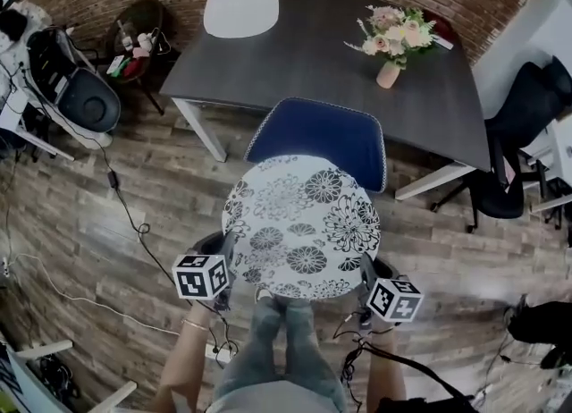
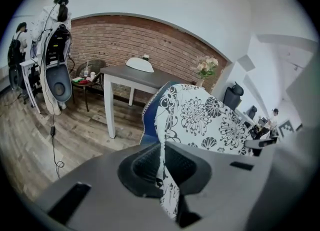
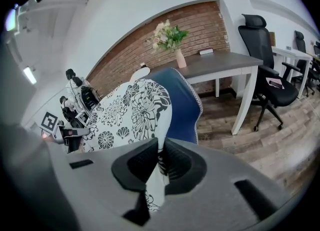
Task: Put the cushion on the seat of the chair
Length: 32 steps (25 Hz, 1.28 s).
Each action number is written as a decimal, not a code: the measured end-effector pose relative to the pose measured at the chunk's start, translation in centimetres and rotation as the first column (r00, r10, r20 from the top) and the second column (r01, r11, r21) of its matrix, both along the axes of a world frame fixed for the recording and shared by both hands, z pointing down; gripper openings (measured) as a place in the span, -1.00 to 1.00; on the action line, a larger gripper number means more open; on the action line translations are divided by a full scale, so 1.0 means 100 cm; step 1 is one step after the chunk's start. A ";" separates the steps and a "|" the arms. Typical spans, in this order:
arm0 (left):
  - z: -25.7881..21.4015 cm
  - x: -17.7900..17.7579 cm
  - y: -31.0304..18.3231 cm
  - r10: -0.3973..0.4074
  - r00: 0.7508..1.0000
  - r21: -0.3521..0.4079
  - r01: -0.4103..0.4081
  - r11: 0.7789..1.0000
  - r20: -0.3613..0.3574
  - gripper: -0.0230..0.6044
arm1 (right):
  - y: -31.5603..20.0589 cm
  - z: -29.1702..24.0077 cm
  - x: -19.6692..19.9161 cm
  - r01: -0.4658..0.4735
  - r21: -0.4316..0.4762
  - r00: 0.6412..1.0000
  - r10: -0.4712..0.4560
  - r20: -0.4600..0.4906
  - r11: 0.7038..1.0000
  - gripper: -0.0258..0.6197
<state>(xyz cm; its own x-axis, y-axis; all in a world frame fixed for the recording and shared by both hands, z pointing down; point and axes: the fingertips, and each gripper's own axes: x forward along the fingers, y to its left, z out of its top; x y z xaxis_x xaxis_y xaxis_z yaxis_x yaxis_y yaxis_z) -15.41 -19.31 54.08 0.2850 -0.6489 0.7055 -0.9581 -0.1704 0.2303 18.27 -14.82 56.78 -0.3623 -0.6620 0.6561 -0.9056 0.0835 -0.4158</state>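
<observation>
Cushion [image 1: 302, 228], round, white with a black flower print, was held in the air on the near side of the chair [image 1: 322, 139]. In the head view its far edge overlapped the chair's blue shell. It was not resting on the seat.

Left gripper [image 2: 162, 167], at the chair's near left, had its jaws pressed together on the cushion's left rim, with the cloth pinched thin between the pads. Right gripper [image 3: 160, 164], at the chair's near right, was clamped the same way on the opposite rim, a fold of printed fabric caught between its pads.

Beyond the chair stood a dark table [image 1: 357, 54], and on it, beyond and to the right of the chair, a vase of flowers [image 1: 391, 45].

Assessment: placement was not yet made.

Risks:
- Each grip took only the rim, so the cloth could slip from one pair of jaws and leave the cushion hanging from the other.
- Letting go on one side before the other would likely tip the cushion off the chair.
- The cushion looked about as wide as the shell, so setting it down short would leave it overhanging the near edge and liable to slide to the floor.
- The gripper views suggested a raised blue back facing the person. If so, a low approach could catch the cushion on it.
</observation>
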 end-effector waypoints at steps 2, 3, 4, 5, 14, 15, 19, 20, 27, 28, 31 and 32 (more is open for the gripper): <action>0.024 0.000 -0.001 0.000 1.000 -0.017 0.000 1.000 0.004 -0.88 | 0.000 0.024 -0.001 0.010 -0.026 1.000 -0.010 -0.001 1.000 -0.84; 0.037 -0.003 0.001 0.003 1.000 -0.028 -0.003 1.000 0.005 -0.88 | 0.002 0.037 -0.004 0.012 -0.037 1.000 -0.012 -0.003 0.999 -0.84; 0.051 -0.006 0.003 0.005 1.000 -0.040 -0.005 0.999 0.006 -0.88 | 0.003 0.049 -0.007 0.012 -0.047 1.000 -0.013 -0.005 0.999 -0.84; 0.065 -0.010 0.005 0.006 1.000 -0.053 -0.005 0.999 0.007 -0.88 | 0.004 0.061 -0.011 0.012 -0.057 1.000 -0.013 -0.004 0.998 -0.84; 0.048 -0.006 -0.012 -0.020 0.999 -0.192 0.010 0.981 -0.050 -0.88 | -0.023 0.022 -0.009 0.032 -0.190 0.998 -0.043 -0.050 0.981 -0.84; 0.052 -0.006 -0.013 -0.019 0.999 -0.198 0.009 0.980 -0.050 -0.88 | -0.022 0.025 -0.009 0.032 -0.200 0.998 -0.042 -0.050 0.979 -0.84; 0.073 -0.010 -0.013 -0.015 0.999 -0.220 0.003 0.975 -0.051 -0.88 | -0.017 0.047 -0.010 0.030 -0.230 0.998 -0.042 -0.051 0.973 -0.84; 0.077 -0.011 -0.014 -0.013 0.999 -0.226 0.001 0.974 -0.052 -0.88 | -0.016 0.050 -0.010 0.029 -0.236 0.998 -0.042 -0.052 0.971 -0.84; 0.089 -0.009 -0.013 0.015 0.998 -0.265 -0.029 0.964 -0.056 -0.88 | -0.020 0.059 -0.014 0.038 -0.265 0.997 -0.055 -0.058 0.964 -0.84; 0.091 -0.009 -0.013 0.018 0.998 -0.269 -0.033 0.963 -0.056 -0.88 | -0.020 0.061 -0.014 0.042 -0.266 0.996 -0.060 -0.060 0.963 -0.84; 0.099 -0.010 -0.012 0.022 0.998 -0.277 -0.037 0.960 -0.059 -0.88 | -0.020 0.066 -0.012 0.046 -0.266 0.995 -0.066 -0.069 0.963 -0.84; 0.100 -0.010 -0.012 0.023 0.998 -0.278 -0.039 0.960 -0.061 -0.88 | -0.020 0.067 -0.011 0.044 -0.266 0.995 -0.066 -0.074 0.963 -0.84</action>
